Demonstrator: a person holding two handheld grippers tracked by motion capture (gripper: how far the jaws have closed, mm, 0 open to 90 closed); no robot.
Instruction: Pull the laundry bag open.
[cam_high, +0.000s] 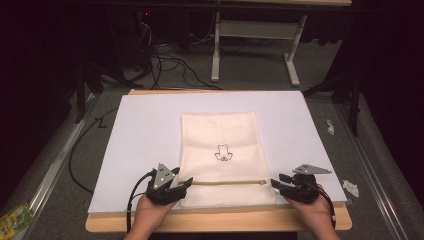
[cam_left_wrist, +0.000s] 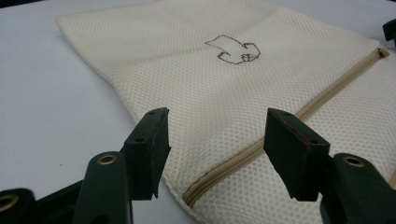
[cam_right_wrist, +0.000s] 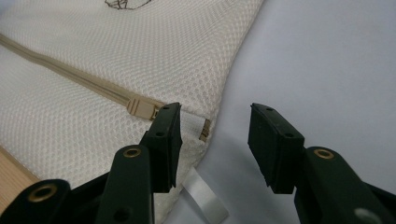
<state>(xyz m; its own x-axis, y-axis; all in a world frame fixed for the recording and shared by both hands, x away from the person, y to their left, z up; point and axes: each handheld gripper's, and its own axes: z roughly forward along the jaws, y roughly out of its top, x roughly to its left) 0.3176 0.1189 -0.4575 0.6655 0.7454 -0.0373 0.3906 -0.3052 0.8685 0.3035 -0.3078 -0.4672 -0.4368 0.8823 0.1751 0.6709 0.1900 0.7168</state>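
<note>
A cream mesh bag lies flat on a white sheet, with a small brown outline drawing on it and a tan zipper running across its near end. My left gripper is open at the zipper's left end; its jaws straddle the bag's edge. My right gripper is open at the bag's right edge, next to the zipper slider and a small tan tab. A white label pokes out under the bag.
The white sheet covers a wooden board whose near edge shows in front of both hands. Beyond the board stand a white table frame and black cables on grey floor. Scraps of paper lie to the right.
</note>
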